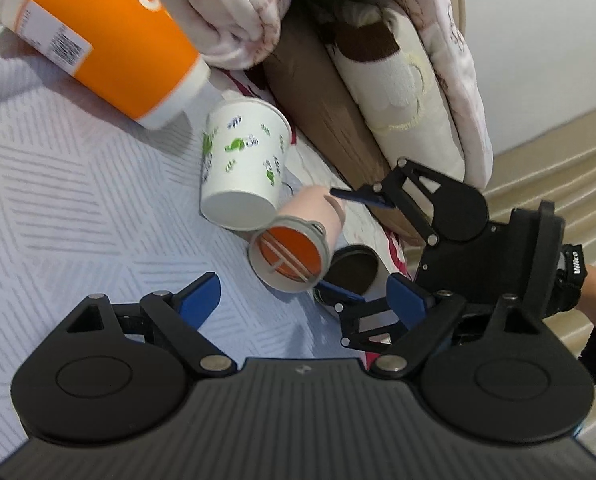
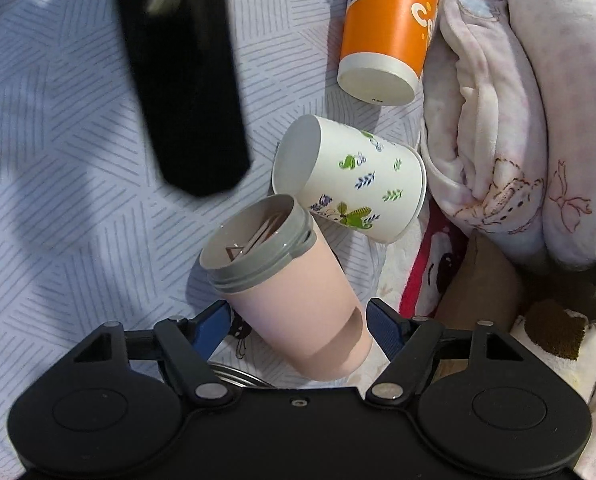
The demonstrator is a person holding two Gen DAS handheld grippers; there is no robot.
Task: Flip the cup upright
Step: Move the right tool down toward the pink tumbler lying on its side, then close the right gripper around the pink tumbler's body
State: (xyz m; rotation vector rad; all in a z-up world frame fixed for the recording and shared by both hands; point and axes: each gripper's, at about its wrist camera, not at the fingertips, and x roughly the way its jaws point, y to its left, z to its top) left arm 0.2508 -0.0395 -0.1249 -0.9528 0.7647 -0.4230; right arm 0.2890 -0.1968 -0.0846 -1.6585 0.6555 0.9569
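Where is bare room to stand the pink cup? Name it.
Bare bedsheet lies left of the pink cup, below the dark blurred gripper. It is crowded to the right: the floral cup touches the pink cup's rim, the orange cup lies beyond, and the blankets border both.

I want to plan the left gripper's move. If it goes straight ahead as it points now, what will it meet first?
Most likely the pink cup: its open mouth lies just beyond the open left gripper, a little right of centre. The white cup lies behind it. Depth is uncertain.
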